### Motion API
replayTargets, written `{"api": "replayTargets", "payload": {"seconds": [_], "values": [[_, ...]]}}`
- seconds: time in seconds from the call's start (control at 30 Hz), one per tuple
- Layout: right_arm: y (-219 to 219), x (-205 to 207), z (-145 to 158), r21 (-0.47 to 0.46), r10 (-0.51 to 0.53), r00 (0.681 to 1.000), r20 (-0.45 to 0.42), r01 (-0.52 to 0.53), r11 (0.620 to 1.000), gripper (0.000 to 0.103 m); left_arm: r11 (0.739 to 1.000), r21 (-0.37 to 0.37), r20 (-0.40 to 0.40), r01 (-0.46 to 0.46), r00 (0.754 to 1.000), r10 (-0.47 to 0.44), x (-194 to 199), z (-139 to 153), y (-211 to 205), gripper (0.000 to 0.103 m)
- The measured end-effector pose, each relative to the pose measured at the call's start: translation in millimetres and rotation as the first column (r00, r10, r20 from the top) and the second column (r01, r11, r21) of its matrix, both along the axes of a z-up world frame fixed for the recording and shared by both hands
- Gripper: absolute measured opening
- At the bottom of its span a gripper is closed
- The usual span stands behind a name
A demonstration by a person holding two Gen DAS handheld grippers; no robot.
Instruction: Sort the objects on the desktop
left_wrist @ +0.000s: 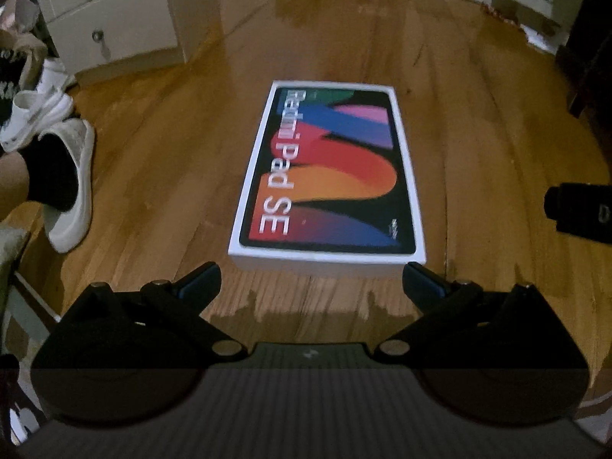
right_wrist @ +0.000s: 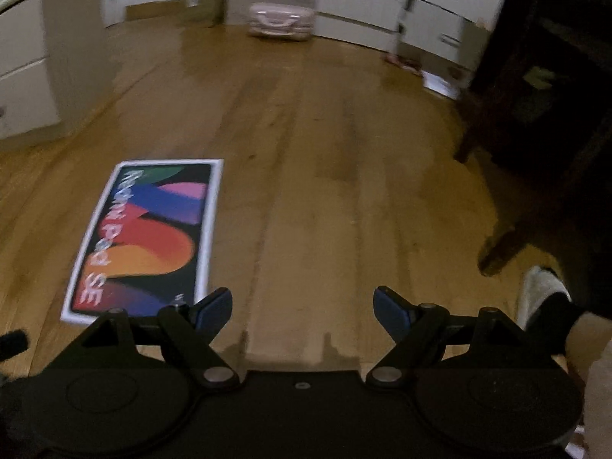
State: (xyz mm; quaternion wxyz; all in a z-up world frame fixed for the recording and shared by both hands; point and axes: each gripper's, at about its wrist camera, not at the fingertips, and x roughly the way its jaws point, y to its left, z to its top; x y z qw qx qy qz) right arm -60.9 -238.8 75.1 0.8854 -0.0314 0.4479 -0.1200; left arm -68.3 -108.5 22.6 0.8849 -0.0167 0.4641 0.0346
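Progress: early, by my reading. Only one sortable thing is in view, a tablet box (left_wrist: 327, 176) printed "Redmi Pad SE", and it lies flat and closed on the wooden floor (left_wrist: 478, 122), held by nothing. No pile, tray or sorted group shows anywhere, so the sorting looks not yet begun; everything is left to do.

Left gripper (left_wrist: 311, 279): jaws spread wide, nothing between them. The box sits straight ahead of the jaws, its near short edge just beyond the fingertips (left_wrist: 202, 277) and roughly as wide as the gap. Not touching, as far as the left wrist view shows. Likely the lined-up approach for a grasp on that near edge.

Right gripper (right_wrist: 302, 306): jaws also spread, empty, bare floor between and ahead of them. From here the box lies off to the left of the jaws, its near corner partly hidden behind the left fingertip; contact looks unlikely but the view is blurred.

Containers: the box lid is on, contents unseen. White drawer units (left_wrist: 111, 19) stand well beyond the jaws, drawers shut as far as I can tell. A pale pink case (right_wrist: 281, 23) sits far ahead, closed; contents unknown.

A slippered foot (left_wrist: 65, 187) rests left of the left jaws.
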Motion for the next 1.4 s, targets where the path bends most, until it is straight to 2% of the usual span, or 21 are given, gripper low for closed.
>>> {"api": "replayTargets", "payload": {"seconds": [0.1, 0.23, 0.33, 0.4, 0.47, 0.63, 0.87, 1.0, 1.2, 1.4], "values": [[-13.8, 5.6, -4.0, 0.037, -0.048, 0.999, -0.003, 0.048, 0.998, 0.085, 1.0, 0.025, 0.082, -0.019, 0.997, 0.017, -5.4, 10.9, -3.1, 0.103], [-18.5, 12.0, -15.9, 0.035, -0.06, 0.998, -0.03, 0.061, 0.998, 0.085, 0.996, 0.078, 0.174, -0.052, 0.984, 0.037, -9.8, 21.3, -4.1, 0.103], [-24.9, 17.6, -21.1, 0.084, -0.078, 0.996, -0.054, 0.082, 0.993, 0.085, 0.996, 0.077, 0.159, -0.046, 0.987, 0.034, -7.5, 22.5, -0.7, 0.103], [-23.5, 17.7, -21.8, 0.127, -0.059, 0.996, -0.06, 0.067, 0.99, 0.085, 0.997, 0.071, 0.149, -0.041, 0.988, 0.03, -6.4, 22.2, 1.8, 0.103], [-18.4, 18.2, -22.8, 0.152, -0.026, 0.997, -0.066, 0.036, 0.988, 0.085, 0.994, 0.098, 0.16, -0.039, 0.987, 0.023, -6.7, 21.6, 1.1, 0.103], [7.3, 19.2, -33.1, 0.092, 0.07, 0.993, -0.098, -0.061, 0.994, 0.085, 0.988, 0.15, 0.168, -0.042, 0.986, 0.017, -6.1, 21.3, 0.0, 0.103], [11.2, 20.5, -34.7, 0.061, 0.072, 0.991, -0.111, -0.066, 0.996, 0.085, 0.996, 0.086, 0.145, -0.036, 0.989, 0.023, -6.5, 16.3, 7.2, 0.103], [12.1, 21.5, -34.2, 0.036, 0.076, 0.991, -0.114, -0.072, 0.997, 0.085, 0.997, 0.076, 0.134, -0.032, 0.991, 0.022, -8.6, 13.3, 5.8, 0.103], [14.7, 22.3, -36.6, -0.002, 0.079, 0.989, -0.124, -0.08, 0.997, 0.085, 0.996, 0.079, 0.105, -0.035, 0.994, 0.026, -8.2, 8.8, 4.0, 0.103], [16.2, 21.4, -36.5, -0.029, 0.07, 0.99, -0.121, -0.074, 0.997, 0.085, 0.995, 0.101, 0.132, -0.025, 0.991, 0.012, -11.0, 9.9, 0.3, 0.103]]}}
